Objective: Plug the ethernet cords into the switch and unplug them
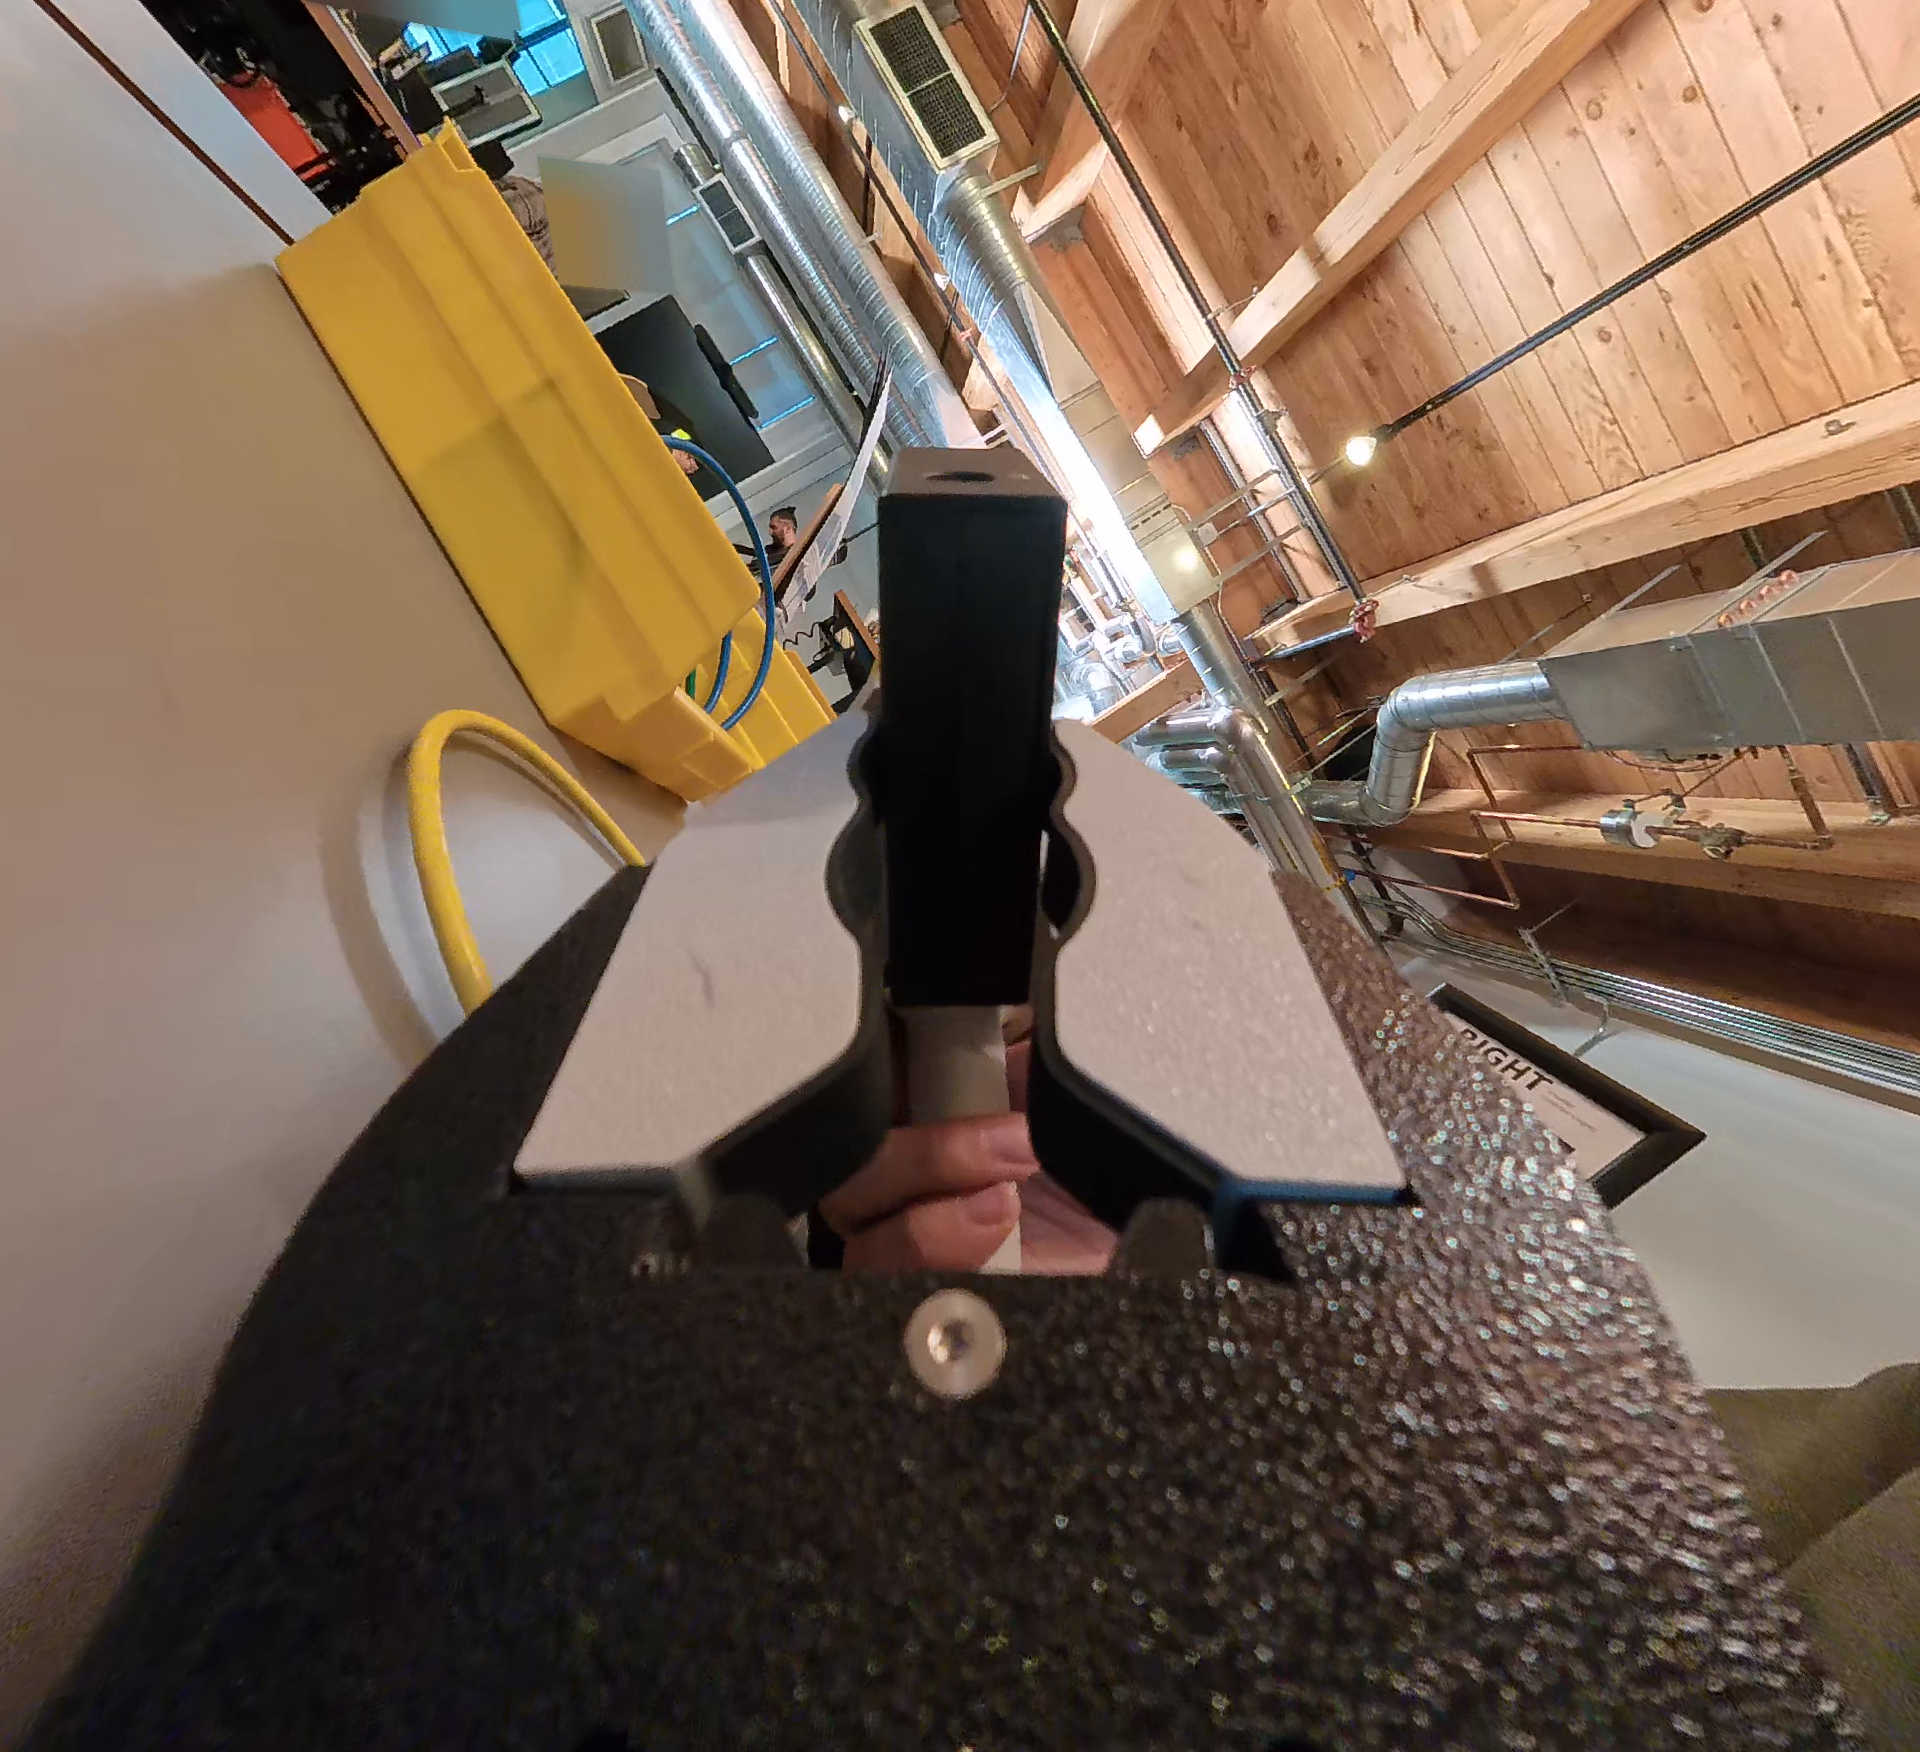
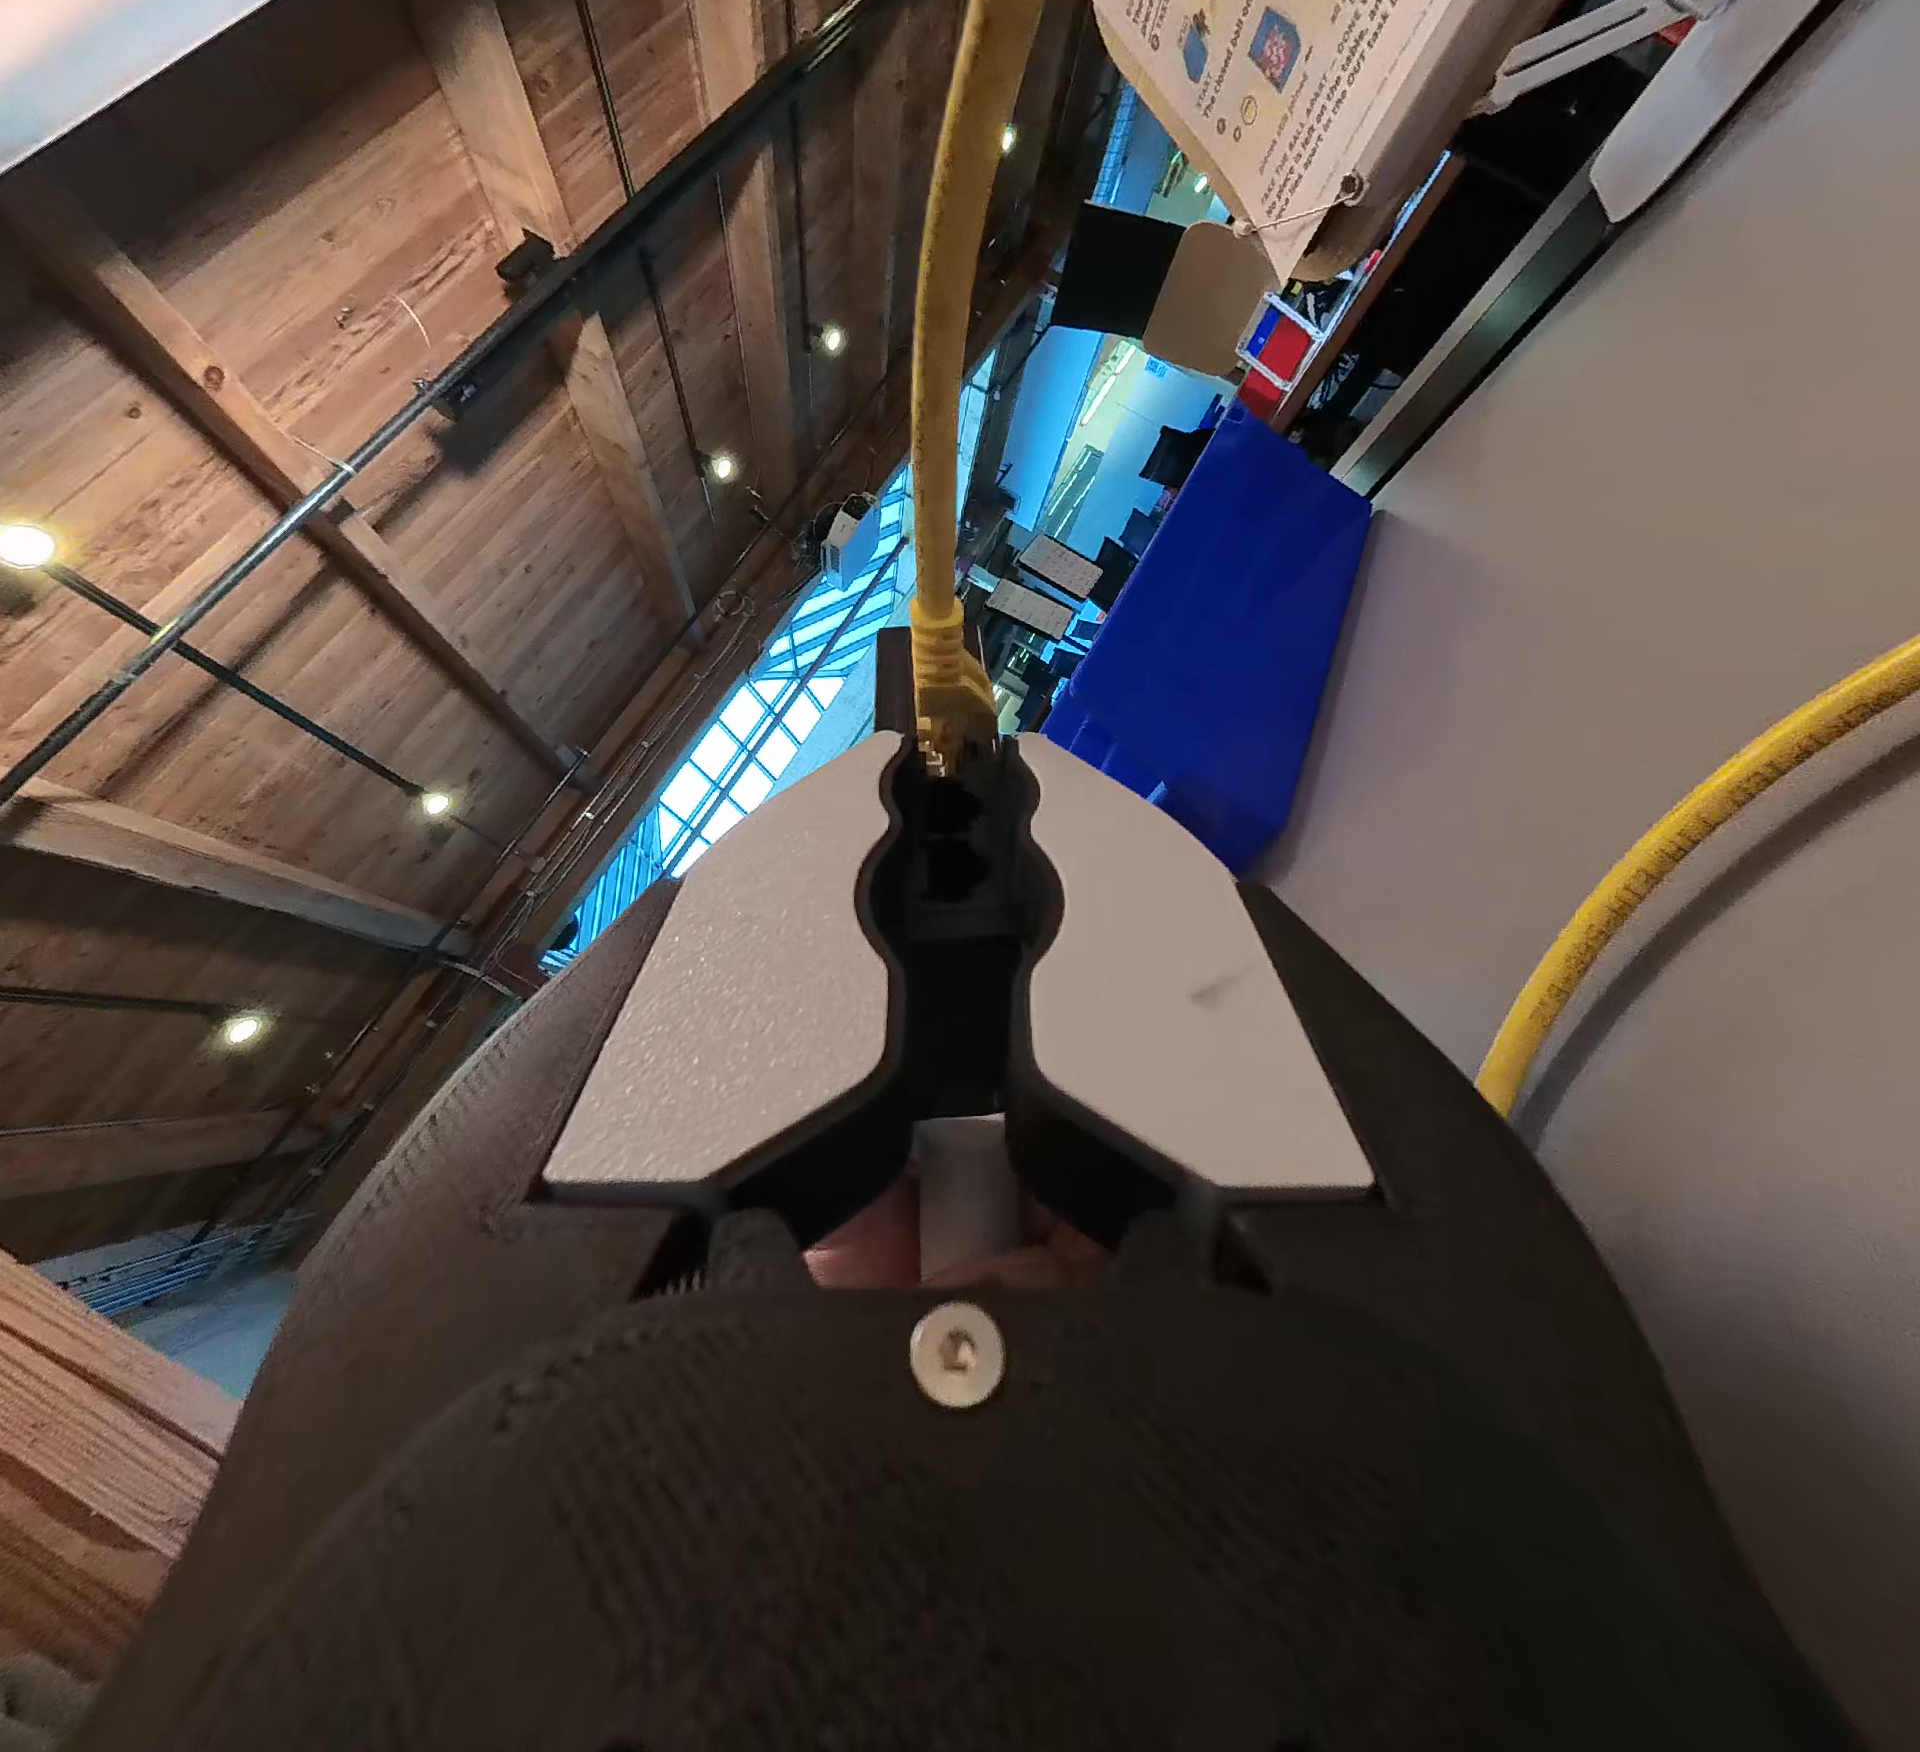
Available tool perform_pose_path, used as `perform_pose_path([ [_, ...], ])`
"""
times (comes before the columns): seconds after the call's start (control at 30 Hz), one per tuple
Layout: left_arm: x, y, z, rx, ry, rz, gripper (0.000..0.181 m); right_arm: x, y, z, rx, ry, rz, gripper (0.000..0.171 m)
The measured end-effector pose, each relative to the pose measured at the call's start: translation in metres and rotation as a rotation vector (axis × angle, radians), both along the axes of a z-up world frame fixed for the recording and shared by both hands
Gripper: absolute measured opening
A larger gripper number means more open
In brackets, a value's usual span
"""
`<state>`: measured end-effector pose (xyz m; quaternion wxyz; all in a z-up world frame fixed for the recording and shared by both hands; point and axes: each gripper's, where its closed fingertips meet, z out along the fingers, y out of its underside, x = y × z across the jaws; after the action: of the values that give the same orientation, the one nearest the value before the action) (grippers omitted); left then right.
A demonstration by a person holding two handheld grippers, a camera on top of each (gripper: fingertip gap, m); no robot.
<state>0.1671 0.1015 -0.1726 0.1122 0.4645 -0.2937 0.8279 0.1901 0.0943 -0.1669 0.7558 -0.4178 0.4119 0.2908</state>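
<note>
Both grippers' jaws clamp the black switch [image 2: 956,871], yellow cord [image 2: 940,352] plugged in.

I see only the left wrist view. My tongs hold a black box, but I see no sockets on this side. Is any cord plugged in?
Observer: Yes. The right wrist view shows a yellow cord plugged into the farthest visible socket of the switch.
Operator: Are other sockets free?
Observer: Two empty sockets show nearer the camera.
Operator: Where are the right tongs?
Observer: The right tongs are shut on the sides of the switch, just short of the plug.
</note>
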Motion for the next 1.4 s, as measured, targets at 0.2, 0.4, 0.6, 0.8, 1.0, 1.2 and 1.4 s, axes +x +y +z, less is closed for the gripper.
perform_pose_path([
  [0.2,-0.0009,-0.0024,0.0007,0.002,-0.005,-0.015,0.027,0.0003,-0.0009,0.0021,0.012,-0.005,-0.01,0.015],
  [0.4,-0.0006,-0.0031,0.0003,0.014,-0.004,-0.006,0.027,0.001,-0.0012,0.0016,-0.023,-0.013,-0.017,0.014],
  [0.6,0.001,0.001,-0.0011,0.0,0.008,0.013,0.026,0.001,0.0008,-0.0004,-0.009,0.019,-0.021,0.014],
  [0.8,0.0011,0.0022,-0.001,-0.017,0.01,0.012,0.027,0.0008,0.0018,-0.0005,-0.01,0.02,-0.022,0.014],
  [1.0,0.0017,0.0043,-0.0019,-0.011,0.014,0.025,0.027,0.0011,0.0039,-0.0015,0.017,0.045,-0.006,0.014],
  [1.2,0.0021,0.005,-0.002,-0.017,0.015,0.024,0.027,0.0018,0.0046,-0.0014,-0.004,0.018,-0.017,0.014],
  [1.4,0.002,0.005,-0.002,-0.017,0.015,0.023,0.027,0.0018,0.0047,-0.0013,-0.004,0.006,-0.021,0.014],
])
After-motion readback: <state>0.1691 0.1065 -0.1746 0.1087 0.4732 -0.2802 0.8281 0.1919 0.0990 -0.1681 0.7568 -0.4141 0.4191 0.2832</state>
